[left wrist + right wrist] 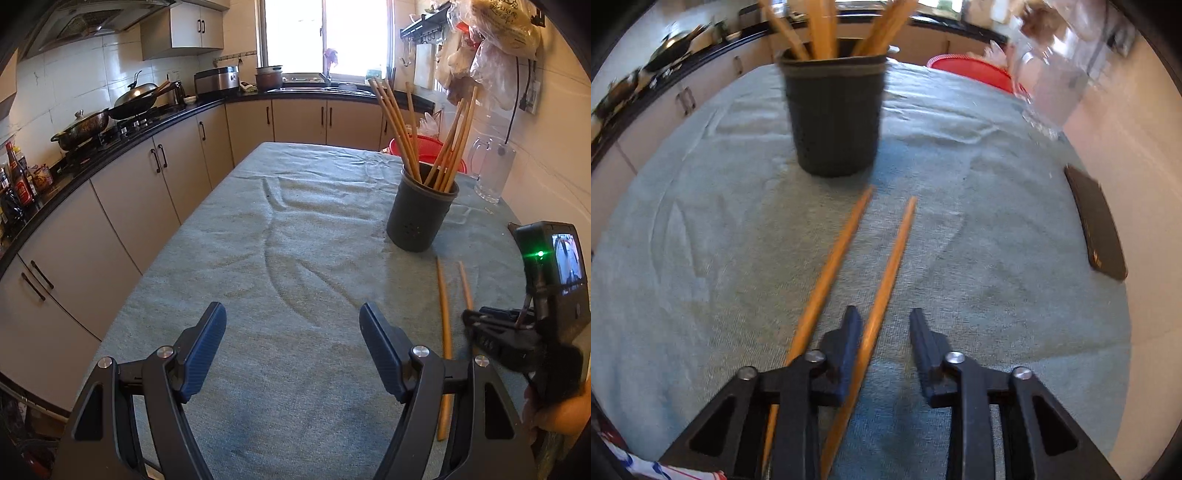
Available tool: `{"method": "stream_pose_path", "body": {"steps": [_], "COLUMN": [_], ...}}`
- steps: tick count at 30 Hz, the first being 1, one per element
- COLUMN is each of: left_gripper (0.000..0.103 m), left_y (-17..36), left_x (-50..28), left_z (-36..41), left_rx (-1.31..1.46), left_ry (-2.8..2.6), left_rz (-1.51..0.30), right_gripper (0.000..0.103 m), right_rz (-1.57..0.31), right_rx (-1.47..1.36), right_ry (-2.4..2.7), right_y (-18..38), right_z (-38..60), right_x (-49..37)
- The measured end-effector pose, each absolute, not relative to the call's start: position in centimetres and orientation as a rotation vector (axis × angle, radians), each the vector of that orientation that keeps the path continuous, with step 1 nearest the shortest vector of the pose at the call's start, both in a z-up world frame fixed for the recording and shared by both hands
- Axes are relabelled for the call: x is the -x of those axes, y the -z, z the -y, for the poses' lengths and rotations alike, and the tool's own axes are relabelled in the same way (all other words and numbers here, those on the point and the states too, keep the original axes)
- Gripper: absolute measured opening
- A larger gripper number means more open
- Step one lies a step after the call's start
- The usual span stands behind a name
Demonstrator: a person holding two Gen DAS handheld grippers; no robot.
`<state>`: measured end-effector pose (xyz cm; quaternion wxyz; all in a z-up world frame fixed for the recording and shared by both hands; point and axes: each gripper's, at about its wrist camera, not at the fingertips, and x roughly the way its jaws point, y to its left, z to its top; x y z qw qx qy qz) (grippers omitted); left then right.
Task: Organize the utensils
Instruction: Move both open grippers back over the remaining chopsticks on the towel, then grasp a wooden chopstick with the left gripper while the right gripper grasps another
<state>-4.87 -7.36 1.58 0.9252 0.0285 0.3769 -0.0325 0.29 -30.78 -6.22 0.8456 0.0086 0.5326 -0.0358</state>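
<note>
Over on the far left, the kitchen counter (122, 144) runs along the wall with a wok (135, 96) and a lidded pot (83, 125) sitting on the stove. Moving in, the table (258, 240) is covered in a grey-green cloth, creased in long folds. The left gripper (291, 325) hovers low over the bare cloth near the front edge, its blue-padded fingers (207, 343) spread wide with nothing between them.

Further right stands the dark utensil holder (423, 210), upright on the cloth, packed with long wooden chopsticks (399, 129) that fan out above its rim. Just in front of it, two loose chopsticks lie flat on the table, roughly side by side, with a gap between them: the left chopstick (834, 266) and the right chopstick (890, 266), both pointing their tips toward the holder without touching it.

And here is the right gripper (882, 325), down at the near ends of that pair. Its fingers (849, 343) stand apart, not clamped on anything; the right chopstick runs up through the gap, close against the left finger, while the left chopstick passes outside it. This view is motion-blurred.

Behind the holder sit a red basket (424, 146) and a clear glass jug (493, 170); a dark flat object (1097, 225) lies at the table's right edge.
</note>
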Motion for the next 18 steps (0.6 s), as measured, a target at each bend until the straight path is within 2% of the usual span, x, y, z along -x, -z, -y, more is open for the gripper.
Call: {"method": "stream_pose_path", "body": {"steps": [7, 13, 18], "left_gripper": [0.074, 0.073, 0.063], "left_y": [-1.0, 2.2, 5.2], "left_x": [3.6, 0.7, -2.1], "left_z": [10.4, 16.5, 20.8], "left_rx": [-0.072, -0.166, -0.250], "left_ry": [0.194, 0.329, 0.349], "left_rz": [-0.836, -0.999, -1.107], "right_gripper": [0.017, 0.017, 0.017], "right_rz": [-1.169, -1.238, -1.253], "right_rx": [-0.068, -0.060, -0.027], "right_ry": [0.154, 0.147, 0.105], "right_y": [6.3, 6.3, 6.4], "right_z": [36.9, 40.6, 41.0], "right_x": [1.4, 2.3, 2.2]}}
